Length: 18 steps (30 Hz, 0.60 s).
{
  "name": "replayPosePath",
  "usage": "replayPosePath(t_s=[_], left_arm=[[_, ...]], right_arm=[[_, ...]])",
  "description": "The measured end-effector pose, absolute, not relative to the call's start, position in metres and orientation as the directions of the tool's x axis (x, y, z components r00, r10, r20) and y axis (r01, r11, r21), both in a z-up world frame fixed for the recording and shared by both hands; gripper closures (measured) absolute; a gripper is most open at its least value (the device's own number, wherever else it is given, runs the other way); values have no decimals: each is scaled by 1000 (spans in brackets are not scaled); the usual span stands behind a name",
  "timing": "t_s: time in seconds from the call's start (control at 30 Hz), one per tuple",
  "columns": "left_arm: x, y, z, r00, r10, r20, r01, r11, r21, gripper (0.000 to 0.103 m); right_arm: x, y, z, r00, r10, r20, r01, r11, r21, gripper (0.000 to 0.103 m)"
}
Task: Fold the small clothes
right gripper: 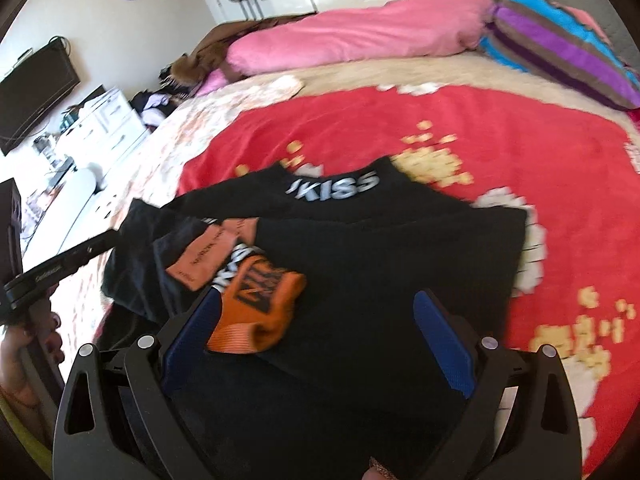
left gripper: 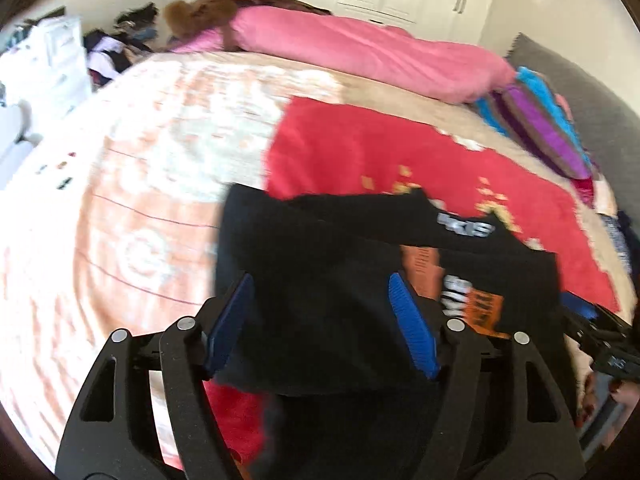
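A small black garment (left gripper: pixel 320 264) with white "KISS" lettering and orange patches lies on the red blanket (left gripper: pixel 360 148) on the bed. It also shows in the right wrist view (right gripper: pixel 380 248), with an orange cuff (right gripper: pixel 260 300) on top. My left gripper (left gripper: pixel 320 320) is open, its blue pads either side of the black cloth. My right gripper (right gripper: pixel 320 344) is open too, its jaws wide over the garment's near edge. The right gripper's body shows at the right edge of the left wrist view (left gripper: pixel 600 340); the left one at the left edge of the right wrist view (right gripper: pixel 52 272).
A pink duvet (right gripper: pixel 360 28) and a striped purple and blue pillow (right gripper: pixel 560 48) lie at the far side of the bed. A peach patterned bedspread (left gripper: pixel 140 200) covers the left part. White drawers (right gripper: pixel 108 120) and a TV (right gripper: pixel 36 92) stand beyond the bed's left edge.
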<state>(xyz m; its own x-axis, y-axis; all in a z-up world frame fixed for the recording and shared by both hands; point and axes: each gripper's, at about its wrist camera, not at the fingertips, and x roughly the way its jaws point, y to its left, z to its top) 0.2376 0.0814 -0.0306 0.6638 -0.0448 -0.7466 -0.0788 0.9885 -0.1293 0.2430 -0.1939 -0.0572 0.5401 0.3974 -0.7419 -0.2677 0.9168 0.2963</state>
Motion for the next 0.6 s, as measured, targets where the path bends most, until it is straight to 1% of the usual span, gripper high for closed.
replayPosePath(t_s=[0.1,0.17,0.2,0.23,0.33,0.37,0.4,0.5,0.57,0.6], left_arm=[[240,95,-35,661,-5,-750,-119,987,-111,39],[243,104,-39,652,-5,-758,-139,982,-126,39],[244,108,-42,647,-6,-762,-152,979,-136,39],[245,112,-44,644,-4,-765,-162,977,-141,39],[247,120,-48,633,2,-774,-187,971,-150,37],[248,124,-50,631,-4,-776,-196,967,-164,36],[247,128,-51,631,-11,-776,-201,963,-177,36],[248,135,-51,634,-18,-773,-224,953,-205,36],[248,138,-50,638,-25,-770,-232,947,-223,36],[247,140,-49,642,-31,-766,-235,943,-234,36]], right_arm=[[250,-174,-69,503,407,-763,-271,912,308,8],[254,-167,-75,482,420,-769,-260,907,332,8],[259,-163,-80,469,429,-772,-248,903,350,11],[262,-161,-83,462,433,-774,-242,901,360,12],[271,-153,-94,442,431,-786,-213,902,374,22],[273,-150,-99,429,432,-793,-205,902,380,32],[274,-148,-101,420,433,-798,-205,901,382,46],[273,-137,-102,406,444,-799,-231,896,380,64],[269,-130,-99,406,449,-796,-260,892,370,71],[267,-128,-97,412,447,-794,-271,892,362,81]])
